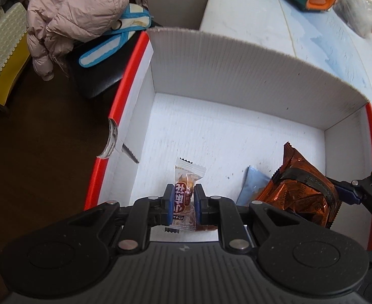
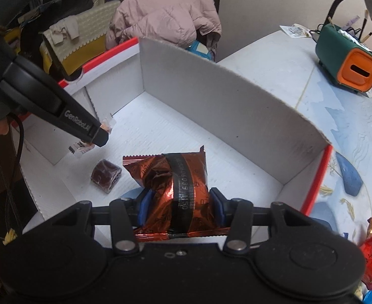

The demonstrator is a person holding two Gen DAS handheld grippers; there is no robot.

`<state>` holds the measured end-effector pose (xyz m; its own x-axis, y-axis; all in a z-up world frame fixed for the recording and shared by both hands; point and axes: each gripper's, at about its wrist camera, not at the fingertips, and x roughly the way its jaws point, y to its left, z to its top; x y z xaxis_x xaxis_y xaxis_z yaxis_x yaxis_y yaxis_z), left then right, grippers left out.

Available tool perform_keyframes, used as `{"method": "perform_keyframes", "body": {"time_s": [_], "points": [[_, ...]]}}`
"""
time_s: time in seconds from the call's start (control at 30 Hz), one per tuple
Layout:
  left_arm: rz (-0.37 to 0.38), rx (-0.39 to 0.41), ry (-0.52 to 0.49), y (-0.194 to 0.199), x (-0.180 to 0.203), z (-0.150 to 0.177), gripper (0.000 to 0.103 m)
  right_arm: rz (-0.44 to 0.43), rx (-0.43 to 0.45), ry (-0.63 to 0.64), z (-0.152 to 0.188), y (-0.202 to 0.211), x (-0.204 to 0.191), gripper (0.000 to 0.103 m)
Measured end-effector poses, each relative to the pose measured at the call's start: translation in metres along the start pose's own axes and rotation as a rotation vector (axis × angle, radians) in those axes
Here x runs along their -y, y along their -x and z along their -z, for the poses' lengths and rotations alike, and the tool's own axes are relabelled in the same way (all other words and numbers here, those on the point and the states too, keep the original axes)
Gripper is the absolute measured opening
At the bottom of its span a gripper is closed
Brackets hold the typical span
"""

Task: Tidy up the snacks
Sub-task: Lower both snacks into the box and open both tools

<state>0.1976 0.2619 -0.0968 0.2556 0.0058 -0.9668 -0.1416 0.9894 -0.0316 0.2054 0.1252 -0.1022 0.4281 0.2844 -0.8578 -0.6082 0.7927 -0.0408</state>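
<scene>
Two snacks between clamped fingers

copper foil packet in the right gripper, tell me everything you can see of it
The copper foil packet is a crinkled, shiny orange-brown wrapper with a black printed band down its middle and crimped, zigzag-cut ends. It looks puffy. The right gripper is shut on its sides, holding it over the floor of the white cardboard box, above a pale blue packet.

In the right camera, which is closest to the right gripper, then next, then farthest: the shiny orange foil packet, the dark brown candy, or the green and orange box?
1. Shiny orange foil packet, gripped between the right gripper fingers.
2. Dark brown wrapped candy, on the box floor, to the left.
3. Green and orange box, far off on the table, upper right.
</scene>
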Motion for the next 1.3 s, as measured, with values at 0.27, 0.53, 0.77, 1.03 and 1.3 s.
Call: {"method": "perform_keyframes", "body": {"time_s": [0.27,0.53,0.77,1.03,1.3], "points": [[0.006,-0.025,-0.001,-0.005,-0.002,0.001,0.015,-0.006,-0.018,0.021,0.0,-0.006,-0.005,0.048],[0.022,-0.034,0.017,-0.004,-0.009,0.003,0.02,-0.02,-0.018,0.007,0.003,-0.003,-0.003,0.052],[0.047,-0.008,0.029,0.008,-0.009,0.011,0.026,-0.038,0.024,-0.038,0.007,0.01,0.003,0.06],[0.076,0.111,0.022,0.043,0.0,0.024,0.026,-0.068,0.119,-0.098,0.011,0.047,0.016,0.077],[0.116,0.249,-0.001,0.085,0.013,0.038,0.027,-0.075,0.22,-0.132,0.023,0.092,0.03,0.084]]}}
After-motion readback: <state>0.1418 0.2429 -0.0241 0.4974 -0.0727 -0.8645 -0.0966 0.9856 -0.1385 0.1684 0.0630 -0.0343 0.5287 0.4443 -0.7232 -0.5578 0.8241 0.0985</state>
